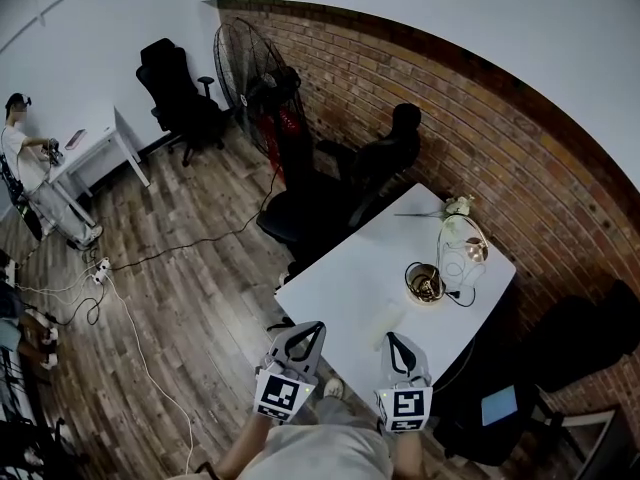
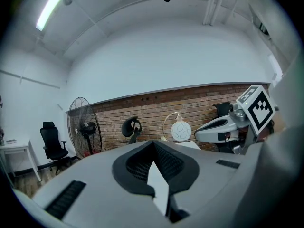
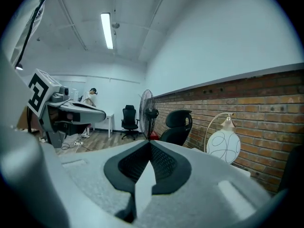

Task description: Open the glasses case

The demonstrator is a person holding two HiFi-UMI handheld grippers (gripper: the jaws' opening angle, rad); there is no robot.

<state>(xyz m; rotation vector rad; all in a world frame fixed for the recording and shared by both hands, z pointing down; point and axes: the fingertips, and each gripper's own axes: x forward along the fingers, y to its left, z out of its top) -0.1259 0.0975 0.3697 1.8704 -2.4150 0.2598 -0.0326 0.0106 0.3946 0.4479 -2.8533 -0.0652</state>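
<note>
1. Both grippers sit at the bottom middle of the head view, side by side over the near edge of the white counter (image 1: 335, 293). They're lined up with it and aimed up-frame, so I'm squared up to whatever's on top.
2. My left gripper (image 1: 303, 340) is fully closed. In its own view the jaws meet in a point with nothing between them.
3. Same deal with my right gripper (image 1: 402, 350): jaws pinched together, empty.
4. The glasses case (image 1: 386, 318), as best I can tell, is the pale oblong lying flat on the counter just above my right gripper. It's white on white, so it's hard to pick out, but it looks closed. Neither gripper view shows it because the gripper bodies block the counter top.
5. Nothing is touching the case yet, so I'd say the task hasn't really started.
6. The lamp (image 1: 463, 240) with its round globe and the gold bowl (image 1: 425, 283) sit further up-frame to the right, near the case but not touching it, so they shouldn't get in the way.
7. My guess for the next bit: I'll have to spread at least one gripper, then pin the base with one and lift the lid with the other. A smooth case on a slick counter could easily skate away.
</note>
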